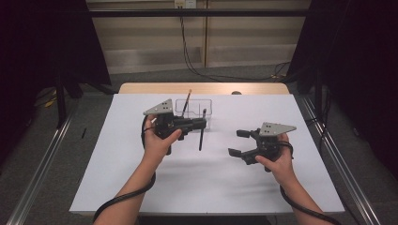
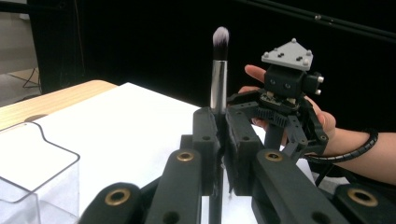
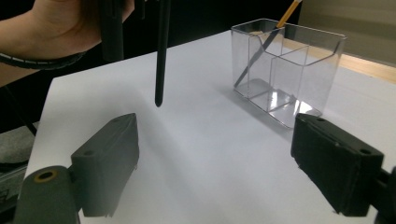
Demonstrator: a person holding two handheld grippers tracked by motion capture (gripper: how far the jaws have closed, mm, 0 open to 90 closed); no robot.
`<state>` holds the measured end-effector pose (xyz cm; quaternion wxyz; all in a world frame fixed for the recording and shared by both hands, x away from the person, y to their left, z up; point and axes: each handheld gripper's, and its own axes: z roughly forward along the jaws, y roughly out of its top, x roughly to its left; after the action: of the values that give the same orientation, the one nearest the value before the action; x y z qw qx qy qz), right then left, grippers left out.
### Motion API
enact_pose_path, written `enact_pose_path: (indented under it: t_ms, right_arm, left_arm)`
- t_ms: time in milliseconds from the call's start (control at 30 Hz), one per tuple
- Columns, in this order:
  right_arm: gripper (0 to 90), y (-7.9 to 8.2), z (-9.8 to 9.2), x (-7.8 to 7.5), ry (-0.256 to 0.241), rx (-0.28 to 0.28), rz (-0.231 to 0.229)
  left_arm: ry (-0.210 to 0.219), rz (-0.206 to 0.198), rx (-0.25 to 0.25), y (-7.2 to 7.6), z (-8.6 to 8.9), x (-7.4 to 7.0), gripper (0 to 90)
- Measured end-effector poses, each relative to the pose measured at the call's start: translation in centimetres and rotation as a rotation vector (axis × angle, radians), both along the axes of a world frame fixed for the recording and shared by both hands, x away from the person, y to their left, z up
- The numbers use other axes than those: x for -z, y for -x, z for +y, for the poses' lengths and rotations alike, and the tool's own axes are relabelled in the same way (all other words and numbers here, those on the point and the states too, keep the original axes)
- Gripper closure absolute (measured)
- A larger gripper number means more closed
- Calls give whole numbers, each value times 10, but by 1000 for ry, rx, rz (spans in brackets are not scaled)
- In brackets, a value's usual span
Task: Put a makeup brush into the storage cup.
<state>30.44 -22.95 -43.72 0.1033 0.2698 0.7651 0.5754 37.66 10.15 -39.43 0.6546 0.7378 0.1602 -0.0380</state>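
A person is sitting at a white tabletop (image 1: 141,187), holding a gripper in each hand. The left gripper (image 1: 199,123), just left of the frame's centre in the high view, is pinching a makeup brush (image 1: 202,131) between its fingers (image 2: 205,140). The brush is hanging upright in the air, clear of the tabletop. In the left gripper view its silver ferrule and pale bristle tip (image 2: 220,37) are pointing up near the top centre of the frame. In the right gripper view its dark handle (image 3: 161,56) is pointing down at the upper left, its end well above the white surface.

Just behind the brush, toward the top centre of the high view, a clear organizer (image 1: 195,112) is standing on the tabletop. It is divided into compartments, and a pencil (image 1: 187,101) is leaning in one of them, seen also at the upper right of the right gripper view (image 3: 280,23).

The right gripper (image 1: 238,143), right of centre in the high view, is hovering with its fingers (image 3: 107,158) spread wide, holding nothing.

The step in hand appears to be carrying the brush to the organizer. The next move likely calls for shifting the brush up and back over an open compartment, keeping it upright, lowering the handle inside, and only then releasing the pinch.
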Motion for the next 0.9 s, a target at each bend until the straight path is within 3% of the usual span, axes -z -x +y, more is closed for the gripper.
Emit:
enact_pose_path:
  t_ms: [900]
  right_arm:
    - [101, 7, -22, 4, -1, 59, 5]
  left_arm:
    - [9, -14, -104, -17, 24, -8, 840]
